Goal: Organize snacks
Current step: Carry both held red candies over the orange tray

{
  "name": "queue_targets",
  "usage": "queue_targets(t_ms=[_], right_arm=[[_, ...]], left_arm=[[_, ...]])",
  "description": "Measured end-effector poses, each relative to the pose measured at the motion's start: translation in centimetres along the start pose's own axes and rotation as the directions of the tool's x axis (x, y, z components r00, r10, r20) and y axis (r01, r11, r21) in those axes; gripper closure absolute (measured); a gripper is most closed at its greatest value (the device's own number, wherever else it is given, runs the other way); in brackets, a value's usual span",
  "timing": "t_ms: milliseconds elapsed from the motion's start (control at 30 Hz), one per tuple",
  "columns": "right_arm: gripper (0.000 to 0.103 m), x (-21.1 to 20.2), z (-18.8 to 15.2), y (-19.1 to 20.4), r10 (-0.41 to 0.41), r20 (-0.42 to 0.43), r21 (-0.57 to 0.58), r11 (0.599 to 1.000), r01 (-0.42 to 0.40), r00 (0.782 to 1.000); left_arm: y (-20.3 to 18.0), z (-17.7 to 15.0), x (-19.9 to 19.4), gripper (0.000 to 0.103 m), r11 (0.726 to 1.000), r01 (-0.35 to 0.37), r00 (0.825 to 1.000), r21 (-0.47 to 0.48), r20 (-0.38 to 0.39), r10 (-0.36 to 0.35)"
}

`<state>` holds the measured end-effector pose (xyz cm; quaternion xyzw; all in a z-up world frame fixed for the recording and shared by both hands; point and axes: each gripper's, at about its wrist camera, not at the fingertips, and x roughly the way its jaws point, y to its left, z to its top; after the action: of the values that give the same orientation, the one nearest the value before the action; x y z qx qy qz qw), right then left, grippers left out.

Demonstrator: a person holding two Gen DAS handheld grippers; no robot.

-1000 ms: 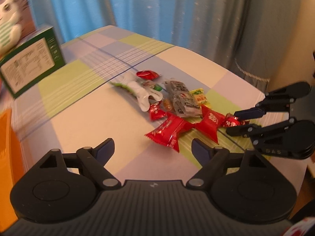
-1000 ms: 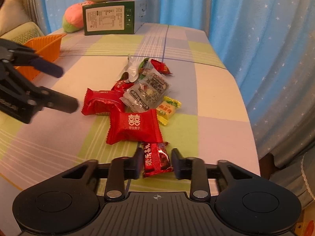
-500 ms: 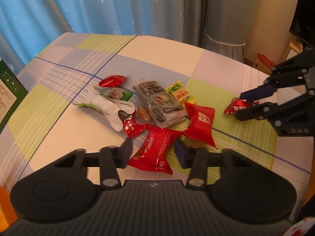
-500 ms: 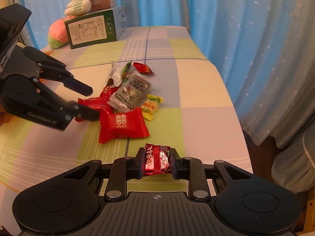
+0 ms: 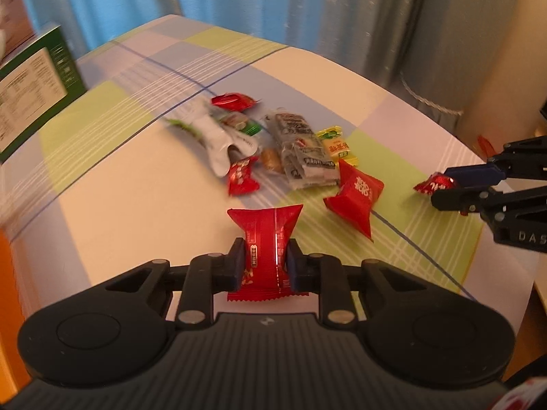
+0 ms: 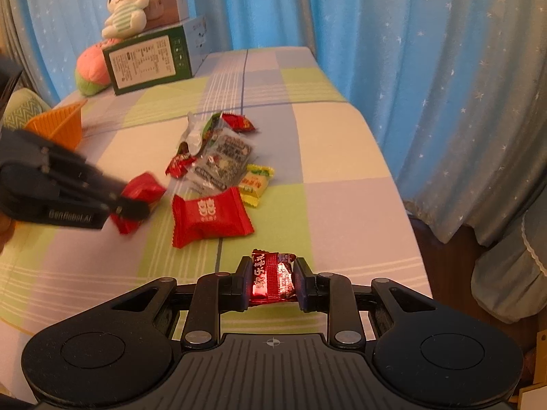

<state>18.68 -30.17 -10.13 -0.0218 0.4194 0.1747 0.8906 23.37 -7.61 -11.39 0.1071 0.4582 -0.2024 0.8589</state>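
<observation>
Red crinkly candy packet (image 5: 266, 239), light, slippery | left gripper (image 5: 265, 266) pinches its middle | right gripper (image 6: 272, 278) pinches small candy (image 6: 272, 276) | pile (image 6: 222, 160) at 12 o'clock

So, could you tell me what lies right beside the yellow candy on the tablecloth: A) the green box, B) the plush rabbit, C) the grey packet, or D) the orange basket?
C: the yellow candy lies against the grey packet in the pile, while the orange basket, green box and plush rabbit are well away from it.
</observation>
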Motion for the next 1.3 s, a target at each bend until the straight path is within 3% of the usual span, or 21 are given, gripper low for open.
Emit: queue_targets(t_ms=[367, 733, 1000, 1300], right_arm=[[0.077, -4.9, 3.1, 2.3, 0.028, 0.098, -0.01, 1.0, -0.027, 0.995], [0.077, -8.6, 6.5, 10.3, 0.141, 0.174, -0.095, 0.987, -0.126, 0.975], [0.077, -9.1, 7.9, 17.9, 0.243, 0.161, -0.174, 0.961, -0.215, 0.956], [0.077, -7.6, 7.9, 24.6, 0.299, 0.11, -0.246, 0.932, -0.265, 0.948]], left_arm=[[0.0, -1.6, -8.1, 0.081, 0.989, -0.037, 0.995, -0.142, 0.088, 0.05], [3.1, -5.0, -16.2, 0.081, 0.955, -0.106, 0.98, -0.277, 0.133, 0.147], [7.0, -8.4, -20.8, 0.081, 0.909, -0.181, 0.96, -0.376, 0.133, 0.246], [11.1, -12.0, -23.5, 0.081, 0.861, -0.23, 0.943, -0.453, 0.115, 0.313]])
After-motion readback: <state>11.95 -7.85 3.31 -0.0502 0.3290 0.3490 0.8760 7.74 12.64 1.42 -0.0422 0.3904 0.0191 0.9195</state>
